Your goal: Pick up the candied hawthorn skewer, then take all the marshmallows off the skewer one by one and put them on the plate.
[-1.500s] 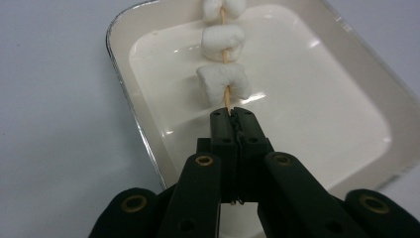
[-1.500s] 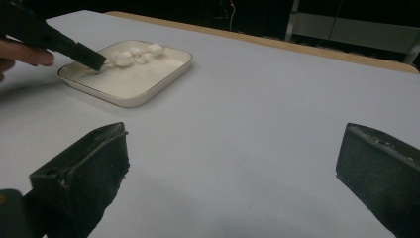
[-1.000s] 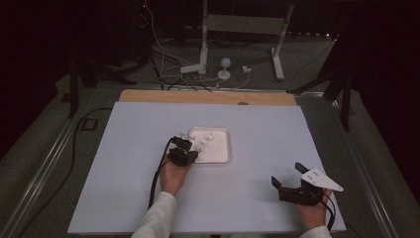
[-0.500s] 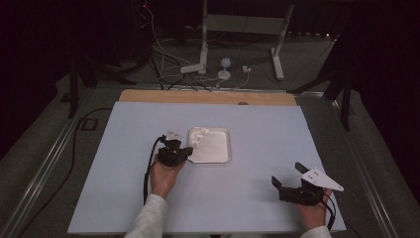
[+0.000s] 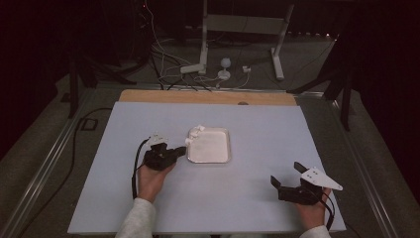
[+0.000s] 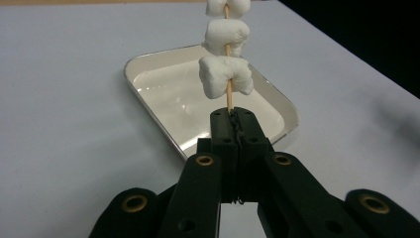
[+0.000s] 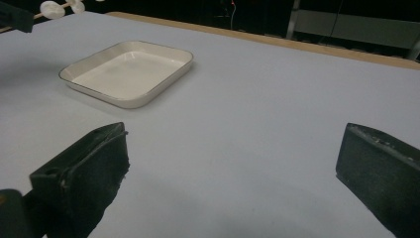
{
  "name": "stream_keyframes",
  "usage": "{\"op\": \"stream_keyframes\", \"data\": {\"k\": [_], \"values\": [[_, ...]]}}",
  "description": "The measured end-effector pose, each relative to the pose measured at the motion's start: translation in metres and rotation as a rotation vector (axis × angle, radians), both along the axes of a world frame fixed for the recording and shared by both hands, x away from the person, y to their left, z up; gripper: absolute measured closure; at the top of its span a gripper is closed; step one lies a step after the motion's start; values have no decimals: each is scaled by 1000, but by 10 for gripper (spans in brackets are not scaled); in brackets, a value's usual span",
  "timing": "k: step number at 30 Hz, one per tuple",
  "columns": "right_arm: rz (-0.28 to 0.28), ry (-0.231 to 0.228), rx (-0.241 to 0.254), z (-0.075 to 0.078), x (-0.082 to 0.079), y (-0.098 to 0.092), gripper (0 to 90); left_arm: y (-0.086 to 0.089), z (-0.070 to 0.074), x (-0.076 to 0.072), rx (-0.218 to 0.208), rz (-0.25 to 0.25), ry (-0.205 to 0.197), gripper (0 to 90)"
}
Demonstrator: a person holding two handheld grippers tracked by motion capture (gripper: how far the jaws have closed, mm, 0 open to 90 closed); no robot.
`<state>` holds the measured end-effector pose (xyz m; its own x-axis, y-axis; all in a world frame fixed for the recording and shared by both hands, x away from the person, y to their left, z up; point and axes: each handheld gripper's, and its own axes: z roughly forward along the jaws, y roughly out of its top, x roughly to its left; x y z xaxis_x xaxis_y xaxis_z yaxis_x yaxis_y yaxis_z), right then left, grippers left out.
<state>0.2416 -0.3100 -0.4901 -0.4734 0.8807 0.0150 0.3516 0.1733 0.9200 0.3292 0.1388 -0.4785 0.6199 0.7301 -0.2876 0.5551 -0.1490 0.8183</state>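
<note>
Grips the stick of marshmallows [image 6: 226, 74] tight in the closed left tool [image 6: 233, 119]. Has pulled it up and back from over the middle of the tray [image 5: 210, 148] to the tray's left rim. Looks like the picking-up part is done, with carrying next. Holds the stick in the air, white puffs lined up along it. Leaves the tray bare inside, with nothing in it. Keeps the right tool [image 5: 287, 173] wide open and gripping nothing, low over the counter [image 5: 257, 124], well apart from the tray, same as a second ago.

Left gripper [image 5: 179, 151] with marshmallow skewer [image 5: 194, 135] drawn left off tray [image 5: 220, 157]
</note>
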Motion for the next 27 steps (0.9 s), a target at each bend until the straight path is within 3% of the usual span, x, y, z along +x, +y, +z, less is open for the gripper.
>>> {"op": "stream_keyframes", "data": {"k": [8,16,27], "values": [[37,-4,10,6,1,10,0,14,7,-14,-47,-7,-89,900],[91,-27,4,27,5,19,0,15,12,-16,-66,-34,-154,900],[200,13,58,49,41,46,0,14,16,-20,-46,-44,-202,900]]}}
